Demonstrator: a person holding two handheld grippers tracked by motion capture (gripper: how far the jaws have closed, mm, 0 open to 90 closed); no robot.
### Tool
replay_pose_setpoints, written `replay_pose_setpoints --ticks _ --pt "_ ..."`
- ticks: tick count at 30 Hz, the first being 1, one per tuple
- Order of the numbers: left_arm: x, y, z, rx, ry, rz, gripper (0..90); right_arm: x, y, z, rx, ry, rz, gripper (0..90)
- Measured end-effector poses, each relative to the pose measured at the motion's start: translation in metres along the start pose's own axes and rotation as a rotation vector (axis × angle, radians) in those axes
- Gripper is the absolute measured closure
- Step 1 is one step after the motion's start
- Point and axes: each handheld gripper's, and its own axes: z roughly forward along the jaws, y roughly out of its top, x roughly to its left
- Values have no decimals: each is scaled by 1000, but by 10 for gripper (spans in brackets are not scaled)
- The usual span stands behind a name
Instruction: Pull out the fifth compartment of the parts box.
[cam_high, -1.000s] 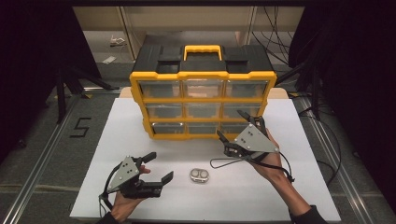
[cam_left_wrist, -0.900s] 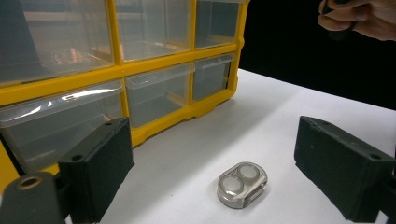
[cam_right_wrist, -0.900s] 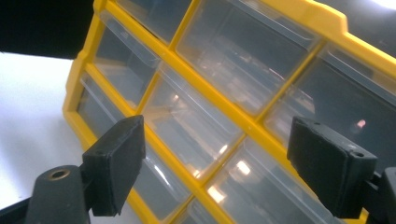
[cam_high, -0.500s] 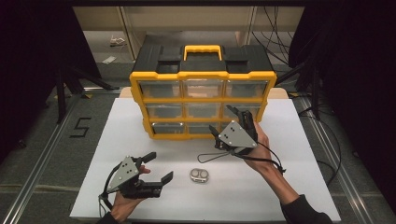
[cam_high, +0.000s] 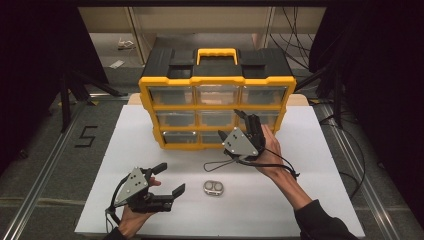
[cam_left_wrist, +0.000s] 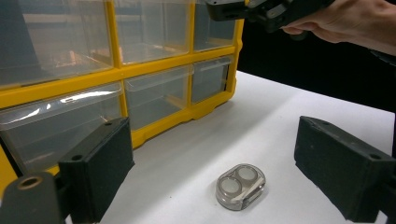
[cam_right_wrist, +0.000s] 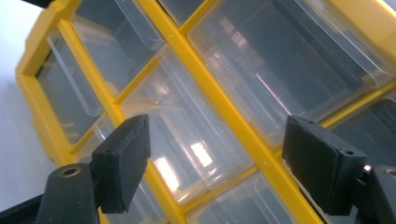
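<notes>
Right gripper (cam_high: 246, 121) was held up against the front of the yellow-framed plastic drawer cabinet with clear drawers (cam_high: 216, 111), at its 5 o'clock corner; jaws apart, just been narrowing slightly, nothing between them. In the right gripper view the pads faced the clear drawer fronts (cam_right_wrist: 196, 135), contact unclear. Left gripper (cam_high: 167, 179) sat low at 7 o'clock on the white table sheet (cam_high: 310, 150), jaws wide apart, empty. Small clear oval two-well case (cam_high: 214, 188) lay at 6 o'clock of the cabinet, between the grippers, untouched.

a single black numeral "5" (cam_high: 86, 136) is marked on the grey floor (cam_high: 45, 165) left of the white table; no other text, label or brand is legible.
</notes>
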Motion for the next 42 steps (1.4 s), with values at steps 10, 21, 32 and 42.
replay_pose_setpoints --ticks 10,21,32,42 --pt "0 0 0 -1 -5 1 113 7 0 17 27 -35 -84 275" --pt "0 0 -1 -3 -6 1 114 11 2 29 40 -86 -184 323" --pt "-1 1 -1 -7 -6 3 118 15 1 36 48 -136 -281 392" --pt "-1 1 -1 -9 -7 1 119 18 0 40 44 -171 -341 460"
